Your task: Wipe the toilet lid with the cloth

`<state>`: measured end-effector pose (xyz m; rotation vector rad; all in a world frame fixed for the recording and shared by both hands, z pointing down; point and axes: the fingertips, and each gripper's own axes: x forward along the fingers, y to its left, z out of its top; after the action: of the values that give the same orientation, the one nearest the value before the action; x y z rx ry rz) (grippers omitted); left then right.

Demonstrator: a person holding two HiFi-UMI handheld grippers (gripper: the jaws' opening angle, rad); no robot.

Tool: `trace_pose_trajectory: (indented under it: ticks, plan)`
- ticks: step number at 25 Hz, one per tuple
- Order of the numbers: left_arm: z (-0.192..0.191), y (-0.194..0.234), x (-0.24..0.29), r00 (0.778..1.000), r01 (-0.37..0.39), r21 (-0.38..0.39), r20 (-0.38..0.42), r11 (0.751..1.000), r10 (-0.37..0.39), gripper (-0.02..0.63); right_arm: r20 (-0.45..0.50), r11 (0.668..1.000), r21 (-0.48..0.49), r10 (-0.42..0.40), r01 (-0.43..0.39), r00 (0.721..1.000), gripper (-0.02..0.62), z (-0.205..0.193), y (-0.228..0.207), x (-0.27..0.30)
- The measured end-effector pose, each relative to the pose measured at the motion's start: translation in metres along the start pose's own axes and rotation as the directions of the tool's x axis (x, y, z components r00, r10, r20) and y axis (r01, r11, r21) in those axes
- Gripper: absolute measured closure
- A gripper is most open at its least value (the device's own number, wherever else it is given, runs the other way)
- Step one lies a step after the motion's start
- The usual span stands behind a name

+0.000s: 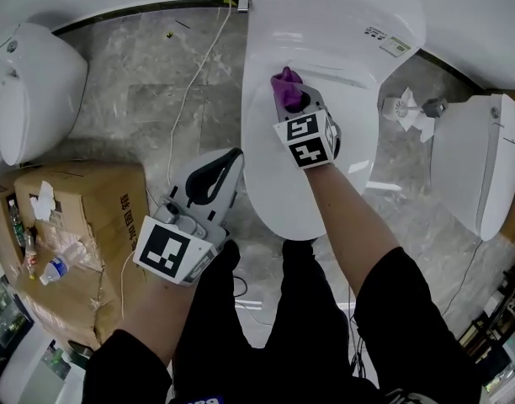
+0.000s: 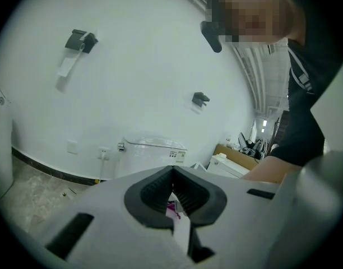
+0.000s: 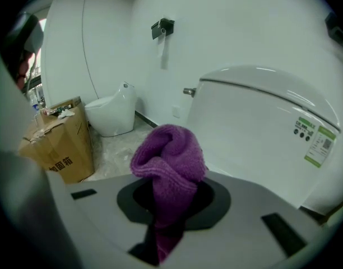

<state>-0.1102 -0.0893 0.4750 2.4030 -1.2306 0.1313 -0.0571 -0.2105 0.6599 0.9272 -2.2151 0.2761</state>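
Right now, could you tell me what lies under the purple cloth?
The white toilet lid, below the purple cloth in the right gripper. The cloth hides whether they touch.

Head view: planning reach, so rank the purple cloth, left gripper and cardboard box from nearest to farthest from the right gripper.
1. Purple cloth, held by the right gripper.
2. Left gripper, lower left.
3. Cardboard box, far left, on the floor.
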Motion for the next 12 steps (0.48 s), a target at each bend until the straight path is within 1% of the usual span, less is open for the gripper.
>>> trace_pose_trajectory:
  ticks: [4,8,12]
  plan:
    - [-0.002,-0.017,0.015,1.000,0.011,0.014,-0.001,1.000,-0.011,0.589,0.009,0.998,0.041,-0.056,0.055,0.998,0.535,-0.027,-0.046,-0.024]
    - [-0.014,-0.025,0.026,1.000,0.019,0.044,-0.007,0.999,-0.019,0.589,0.004,0.985,0.108,-0.133,0.132,0.991,0.537,-0.066,-0.102,-0.055]
    - [-0.028,-0.025,0.036,1.000,0.012,0.031,-0.018,0.999,-0.011,0.589,-0.023,0.968,0.143,-0.206,0.207,0.978,0.535,-0.102,-0.150,-0.080]
